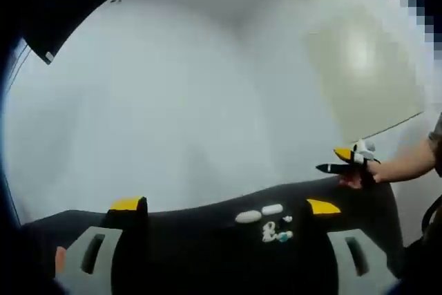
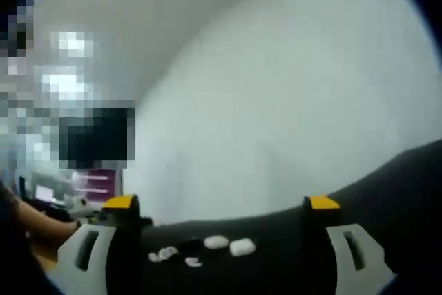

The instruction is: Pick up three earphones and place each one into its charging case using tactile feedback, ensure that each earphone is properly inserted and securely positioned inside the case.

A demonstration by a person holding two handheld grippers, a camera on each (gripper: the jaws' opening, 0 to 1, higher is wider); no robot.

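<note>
Two white charging cases [image 1: 260,213] lie side by side on the black table [image 1: 207,233] in my left gripper view, and I take them as my landmark. Far to their left I see the yellow-tipped left finger [image 1: 128,205] of my left gripper [image 1: 224,206]; its other yellow tip sits just to the right of the cases, so the jaws stand wide apart, released, with nothing between them. Just in front of the cases, nearer to me, lie the small white earphones [image 1: 276,233], one with a bluish tint; I cannot count them surely. Further right of the cases, beyond the table's edge, a person's hand holds the other gripper, black and yellow, in the air; from here I cannot tell how its jaws stand.

In my right gripper view the cases [image 2: 229,244] again rest on the black table [image 2: 276,267]. To their left lie the earphones [image 2: 173,256], small and blurred, apart from the cases. My right gripper [image 2: 221,203] is spread wide as well, one yellow tip far to the left of the cases and one to their right, gripping nothing.
</note>
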